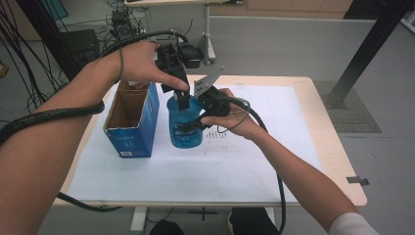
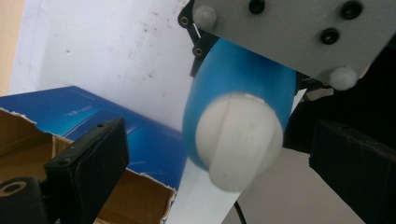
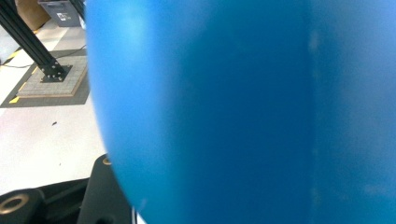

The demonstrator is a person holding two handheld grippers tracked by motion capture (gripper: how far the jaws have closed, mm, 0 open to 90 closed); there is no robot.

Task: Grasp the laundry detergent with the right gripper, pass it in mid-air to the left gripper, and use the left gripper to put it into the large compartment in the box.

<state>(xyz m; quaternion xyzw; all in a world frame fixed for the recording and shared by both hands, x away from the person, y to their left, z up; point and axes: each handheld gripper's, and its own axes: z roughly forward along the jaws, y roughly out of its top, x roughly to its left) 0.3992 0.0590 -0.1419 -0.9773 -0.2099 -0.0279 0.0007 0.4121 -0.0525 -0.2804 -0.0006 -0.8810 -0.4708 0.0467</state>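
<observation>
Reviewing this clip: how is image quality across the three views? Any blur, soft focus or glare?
High view: evenly lit, sharp enough, blue bottle and open box readable. Left gripper view: the bottle's white cap is close and soft, the white table cover bright but not washed out. Right gripper view: the bottle's wall sits too near the lens, a featureless blur; the floor behind stays sharper.

Your bottle (image 1: pixel 185 125) is translucent blue, darker printing across its lower body, with a white cap (image 2: pixel 238 140). The box (image 1: pixel 134 122) beside it is bright blue outside with pale lettering, plain brown cardboard inside. Both your grippers, left (image 1: pixel 182 98) and right (image 1: pixel 208 105), are black; the plate (image 2: pixel 299 32) is grey. The sheet (image 1: pixel 274 147) is white, over a light wood table (image 1: pixel 333 147).
</observation>
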